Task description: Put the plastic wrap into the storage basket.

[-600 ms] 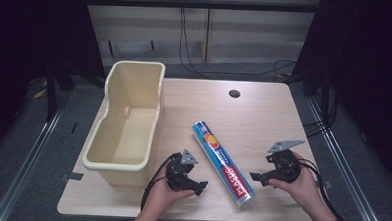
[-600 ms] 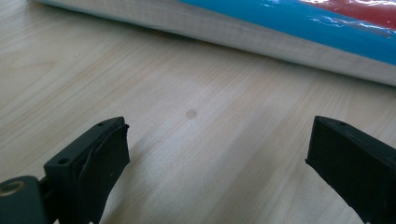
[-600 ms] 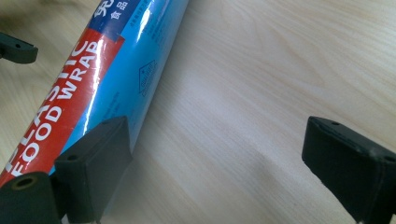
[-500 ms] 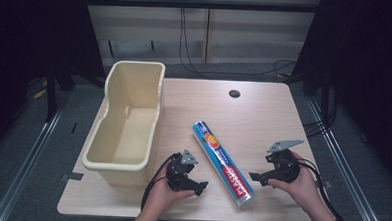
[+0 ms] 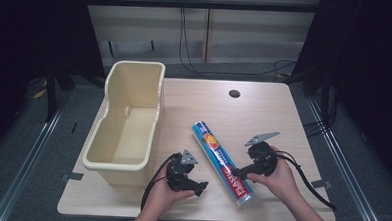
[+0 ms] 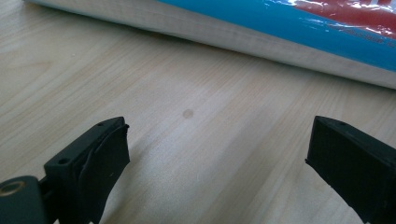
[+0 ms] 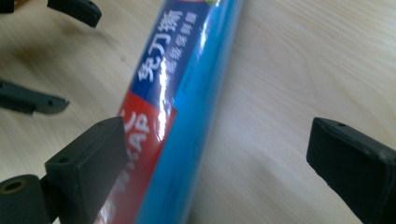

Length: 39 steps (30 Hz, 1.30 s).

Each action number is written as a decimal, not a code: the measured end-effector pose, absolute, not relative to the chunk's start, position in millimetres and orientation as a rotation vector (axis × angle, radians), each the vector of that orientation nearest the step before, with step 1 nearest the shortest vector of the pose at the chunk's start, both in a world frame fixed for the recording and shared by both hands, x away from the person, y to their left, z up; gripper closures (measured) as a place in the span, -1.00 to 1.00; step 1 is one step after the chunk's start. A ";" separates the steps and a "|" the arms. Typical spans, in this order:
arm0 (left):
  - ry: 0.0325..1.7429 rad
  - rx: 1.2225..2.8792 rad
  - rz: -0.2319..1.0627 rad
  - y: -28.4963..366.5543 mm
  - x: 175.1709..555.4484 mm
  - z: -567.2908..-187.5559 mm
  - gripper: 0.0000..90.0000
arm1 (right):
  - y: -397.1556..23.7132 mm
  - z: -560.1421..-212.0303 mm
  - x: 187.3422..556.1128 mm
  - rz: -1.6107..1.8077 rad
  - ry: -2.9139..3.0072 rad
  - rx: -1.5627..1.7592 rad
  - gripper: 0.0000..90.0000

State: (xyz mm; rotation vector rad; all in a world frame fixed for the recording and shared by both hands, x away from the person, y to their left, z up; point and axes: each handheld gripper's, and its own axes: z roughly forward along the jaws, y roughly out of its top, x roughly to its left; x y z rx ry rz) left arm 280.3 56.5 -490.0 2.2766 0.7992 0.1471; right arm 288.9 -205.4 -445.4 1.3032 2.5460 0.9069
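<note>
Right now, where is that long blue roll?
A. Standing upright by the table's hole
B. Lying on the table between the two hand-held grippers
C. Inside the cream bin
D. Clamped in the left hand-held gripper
B: the roll lies flat on the table, with the left hand-held gripper and the right hand-held gripper on either side, both open and holding nothing; the bin is empty.

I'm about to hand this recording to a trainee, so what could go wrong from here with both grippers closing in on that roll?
The roll is round and glossy, so it may roll or slip if the open right gripper closes off-centre; it sits towards one jaw there. The left gripper, also open, has bare table between its jaws, so closing now would likely grab nothing. The roll's near end lies close to the table's front edge and might get pushed off.
</note>
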 end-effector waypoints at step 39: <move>0.804 2.262 0.169 61.9 280.6 -487.5 -0.88 | -150.9 -471.8 312.0 0.679 2.572 1.404 -0.34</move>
